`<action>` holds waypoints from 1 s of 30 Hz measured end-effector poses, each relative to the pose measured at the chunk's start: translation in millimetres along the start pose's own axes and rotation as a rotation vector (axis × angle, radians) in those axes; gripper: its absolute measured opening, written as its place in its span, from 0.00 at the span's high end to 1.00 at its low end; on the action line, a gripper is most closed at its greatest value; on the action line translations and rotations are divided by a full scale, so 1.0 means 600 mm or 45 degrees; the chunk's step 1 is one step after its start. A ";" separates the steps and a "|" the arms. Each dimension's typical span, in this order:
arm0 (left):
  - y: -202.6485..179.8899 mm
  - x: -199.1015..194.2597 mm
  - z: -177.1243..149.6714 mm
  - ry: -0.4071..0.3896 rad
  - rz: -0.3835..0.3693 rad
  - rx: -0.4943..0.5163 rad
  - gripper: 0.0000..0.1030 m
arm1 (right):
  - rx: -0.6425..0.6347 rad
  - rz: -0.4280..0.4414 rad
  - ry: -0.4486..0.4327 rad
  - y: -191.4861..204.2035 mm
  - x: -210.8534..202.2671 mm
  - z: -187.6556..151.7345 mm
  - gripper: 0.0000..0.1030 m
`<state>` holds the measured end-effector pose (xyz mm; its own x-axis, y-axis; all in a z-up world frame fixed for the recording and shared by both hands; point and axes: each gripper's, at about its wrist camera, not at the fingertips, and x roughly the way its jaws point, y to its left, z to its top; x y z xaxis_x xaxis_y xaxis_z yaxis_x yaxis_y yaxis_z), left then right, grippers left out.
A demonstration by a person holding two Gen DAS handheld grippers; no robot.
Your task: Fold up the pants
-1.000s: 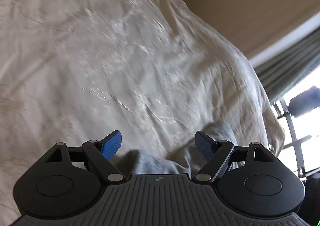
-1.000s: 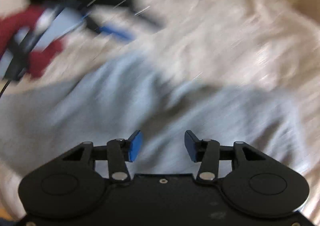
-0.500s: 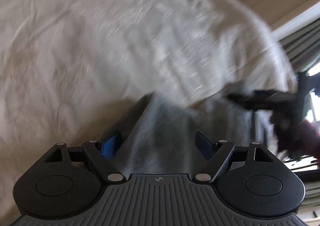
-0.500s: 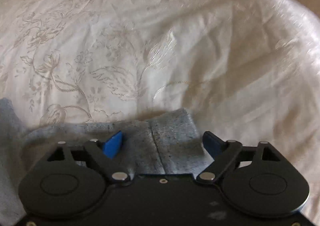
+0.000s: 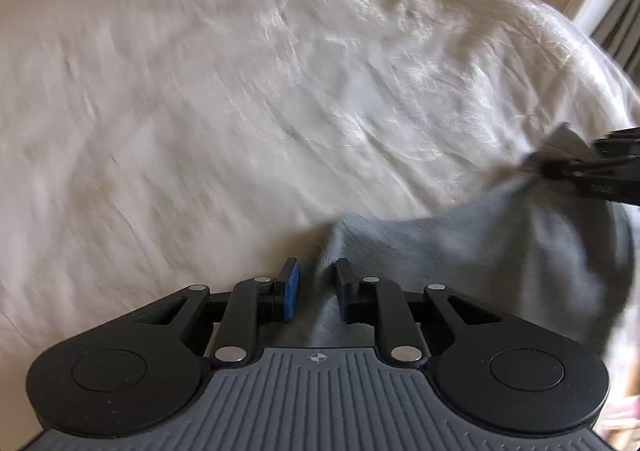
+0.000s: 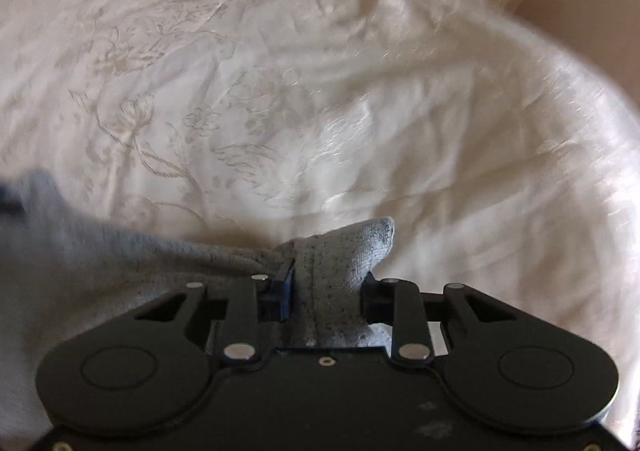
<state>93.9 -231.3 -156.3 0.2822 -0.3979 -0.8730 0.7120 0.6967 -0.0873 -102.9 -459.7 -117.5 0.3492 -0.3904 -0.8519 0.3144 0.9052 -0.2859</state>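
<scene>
Pants (image 5: 500,251) hung stretched between my two tools above the bed (image 5: 200,111): left tool (image 5: 316,287) pinched narrow on one corner, right tool (image 6: 326,283) clamped the other, fabric running sideways between them.

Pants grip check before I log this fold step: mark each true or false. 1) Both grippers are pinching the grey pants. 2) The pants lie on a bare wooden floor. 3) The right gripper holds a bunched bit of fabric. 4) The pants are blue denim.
1) True: the left gripper and the right gripper are each shut on the grey pants.
2) False: they are over a white bedspread.
3) True: a bunched bit of fabric sticks up between its fingers.
4) False: they are grey knit cloth.
</scene>
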 end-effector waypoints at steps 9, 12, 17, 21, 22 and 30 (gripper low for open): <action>0.093 -0.095 -0.018 -0.136 -0.049 -0.362 0.73 | -0.012 -0.132 -0.242 0.040 -0.078 0.034 0.42; 0.114 -0.133 -0.075 -0.111 -0.047 -0.454 0.72 | -0.070 0.195 -0.314 0.073 -0.101 0.068 0.38; 0.113 -0.156 -0.177 0.053 -0.026 -0.516 0.72 | -0.346 0.588 -0.207 0.184 -0.039 0.107 0.40; 0.106 -0.184 -0.252 0.146 0.003 -0.588 0.72 | -0.546 0.719 -0.055 0.264 0.023 0.118 0.58; 0.106 -0.194 -0.268 0.147 0.008 -0.621 0.72 | -0.559 0.762 -0.020 0.275 0.032 0.121 0.61; 0.131 -0.249 -0.335 0.077 0.094 -0.786 0.65 | -0.481 0.528 -0.054 0.292 0.030 0.129 0.99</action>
<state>-21.5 3.0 -129.1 0.2666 -0.3131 -0.9115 0.1840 0.9449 -0.2708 27.0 -321.2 -148.9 0.4138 0.0114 -0.9103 -0.1917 0.9786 -0.0749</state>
